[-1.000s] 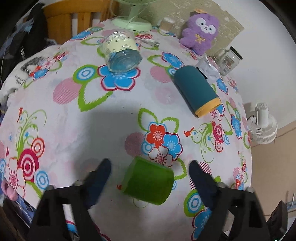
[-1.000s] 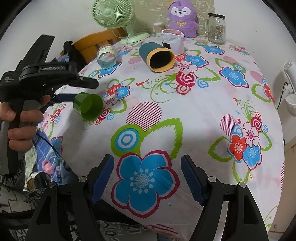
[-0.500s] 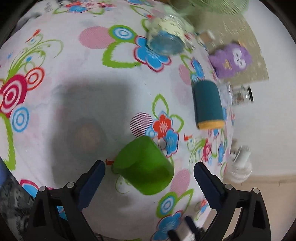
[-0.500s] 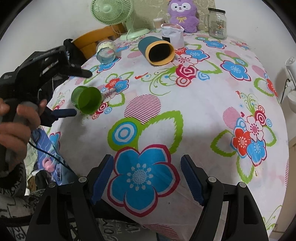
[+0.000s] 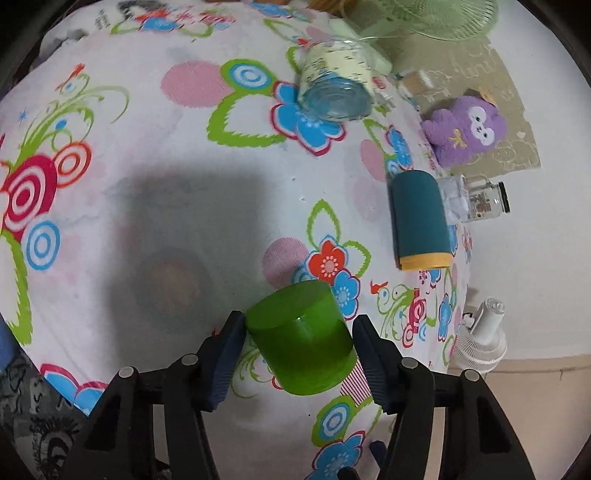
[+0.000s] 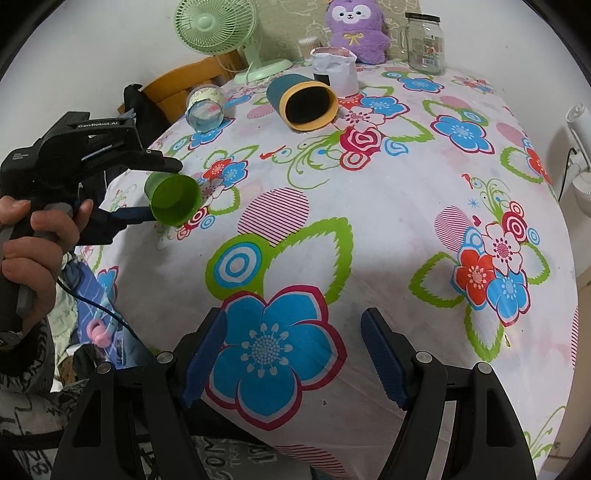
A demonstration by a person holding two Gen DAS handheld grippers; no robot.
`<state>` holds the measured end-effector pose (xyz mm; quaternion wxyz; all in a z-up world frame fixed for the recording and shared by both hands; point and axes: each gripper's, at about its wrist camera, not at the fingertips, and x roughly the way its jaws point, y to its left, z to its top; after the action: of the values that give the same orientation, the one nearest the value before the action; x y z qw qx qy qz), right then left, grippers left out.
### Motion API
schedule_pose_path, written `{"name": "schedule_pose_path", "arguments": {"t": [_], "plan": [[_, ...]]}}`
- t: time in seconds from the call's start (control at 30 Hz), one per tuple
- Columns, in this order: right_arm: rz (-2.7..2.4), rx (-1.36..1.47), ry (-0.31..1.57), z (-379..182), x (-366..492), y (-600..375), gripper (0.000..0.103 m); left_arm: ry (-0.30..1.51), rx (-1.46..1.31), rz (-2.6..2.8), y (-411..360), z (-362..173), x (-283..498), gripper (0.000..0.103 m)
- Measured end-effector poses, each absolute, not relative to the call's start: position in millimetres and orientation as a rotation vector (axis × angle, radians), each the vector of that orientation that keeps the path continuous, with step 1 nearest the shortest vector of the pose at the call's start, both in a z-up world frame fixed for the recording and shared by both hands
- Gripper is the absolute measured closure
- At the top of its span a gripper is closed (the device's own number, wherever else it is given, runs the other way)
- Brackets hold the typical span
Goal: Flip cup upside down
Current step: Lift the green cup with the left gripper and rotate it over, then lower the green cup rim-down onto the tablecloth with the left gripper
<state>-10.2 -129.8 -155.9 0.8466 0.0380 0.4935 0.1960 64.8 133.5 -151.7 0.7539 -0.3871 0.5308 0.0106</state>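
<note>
A green plastic cup (image 5: 301, 338) is clamped between the two fingers of my left gripper (image 5: 299, 328), its flat bottom pointing away from the camera. In the right wrist view the same cup (image 6: 173, 201) is held lifted off the floral tablecloth (image 6: 369, 221) at the table's left edge, on its side with its open mouth facing the right camera. The left gripper (image 6: 147, 188) there has one finger above and one below the cup. My right gripper (image 6: 293, 354) is open and empty over the table's near edge.
A teal tumbler with a yellow rim (image 6: 301, 101) lies on its side at the back. A clear plastic cup (image 6: 205, 107) lies on its side left of it. A green fan (image 6: 218, 31), white bag (image 6: 334, 68), purple plush (image 6: 356, 27) and glass jar (image 6: 424, 42) stand at the far edge.
My left gripper has closed onto the green cup, which lay on the cloth between open fingers before, and has raised it off the table. The right gripper has stayed still.
</note>
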Motion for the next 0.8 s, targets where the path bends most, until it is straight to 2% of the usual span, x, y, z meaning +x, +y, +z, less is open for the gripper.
{"name": "schedule_pose_path", "arguments": {"t": [0.47, 0.8], "plan": [[0.414, 0.089, 1.022, -150.8, -11.1, -120.7, 0.026, 0.988, -0.521, 0.002, 114.5, -112.9, 57.3, 0.044], [0.400, 0.087, 0.910, -133.9, -9.2, -97.6, 0.026, 0.829, -0.259, 0.080, 105.4, -107.6, 47.4, 0.046]]}}
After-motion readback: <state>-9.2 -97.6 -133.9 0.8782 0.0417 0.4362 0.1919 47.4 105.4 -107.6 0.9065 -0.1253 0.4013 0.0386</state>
